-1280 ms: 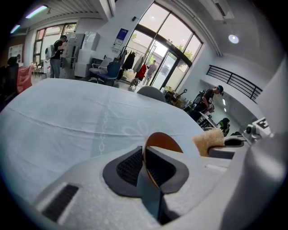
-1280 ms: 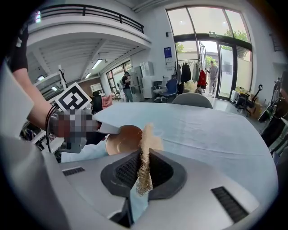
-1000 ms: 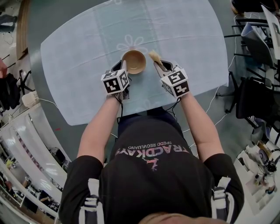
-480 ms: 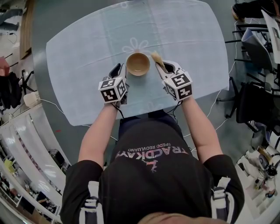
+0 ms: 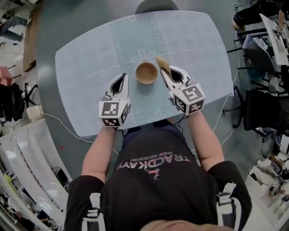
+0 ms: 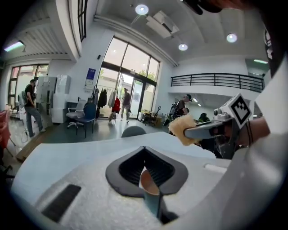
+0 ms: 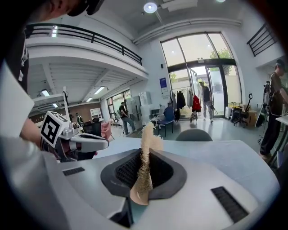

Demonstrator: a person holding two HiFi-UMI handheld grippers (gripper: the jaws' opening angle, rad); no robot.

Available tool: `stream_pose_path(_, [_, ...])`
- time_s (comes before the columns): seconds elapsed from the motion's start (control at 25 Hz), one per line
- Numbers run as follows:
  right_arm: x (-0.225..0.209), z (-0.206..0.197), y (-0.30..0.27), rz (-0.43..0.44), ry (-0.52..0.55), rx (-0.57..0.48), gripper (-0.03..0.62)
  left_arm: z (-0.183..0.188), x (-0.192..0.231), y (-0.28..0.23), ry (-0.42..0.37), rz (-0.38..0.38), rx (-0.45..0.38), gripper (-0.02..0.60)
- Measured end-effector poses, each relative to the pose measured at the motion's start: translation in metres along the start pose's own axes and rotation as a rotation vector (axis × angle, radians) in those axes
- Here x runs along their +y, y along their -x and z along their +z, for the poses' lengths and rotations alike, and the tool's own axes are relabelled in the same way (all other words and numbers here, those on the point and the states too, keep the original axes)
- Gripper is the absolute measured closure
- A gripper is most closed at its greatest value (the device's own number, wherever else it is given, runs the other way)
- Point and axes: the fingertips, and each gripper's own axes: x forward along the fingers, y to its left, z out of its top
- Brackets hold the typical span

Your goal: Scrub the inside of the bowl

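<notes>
Bowl (image 5: 146, 72) first: it is sitting upright on the table (image 5: 76, 63), small, round and wood-brown, with its inside facing up. It is lying between your two claws, just right of the left claw's tips and just left of the right claw's, touching neither.

Your left claw (image 5: 124, 77) is clenched. Its jaws have just been closing and are meeting tip to tip with nothing gripped between them. A tan sliver is showing low in the gap in that claw's own view, and what it is I cannot tell. Your right claw (image 5: 163, 72) is grasping a scrubber (image 5: 161, 62), a pale, fibrous, loofah-like tuft. Its head is sticking out past the tips, just beyond the bowl's right rim.

Under both claws the table is lying covered in pale blue, with a faint flower print (image 5: 140, 45) just beyond the bowl. Past the far edge, ahead of both claws, a grey chair (image 5: 156, 5) is standing.

Only the head view is showing you the bowl. Each gripper view is showing the other claw off to its side. Far beyond the table it is also showing tall glass doors (image 6: 130, 85), people (image 6: 31, 105) standing about and a railed balcony (image 6: 216, 80).
</notes>
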Motion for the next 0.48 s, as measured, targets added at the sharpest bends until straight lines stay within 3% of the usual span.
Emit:
stream_pose_path(0.24, [0.036,0.040,0.027,-0.026,0.031,-0.106,0.562,0.044,-0.014,0.036,-0.030,-0.048,-0.093,0.566])
stream_pose_path(0.48, [0.059,0.047,0.049,-0.070,0.037,-0.149,0.562,0.040,-0.026,0.059,-0.047,-0.106,-0.096,0.566])
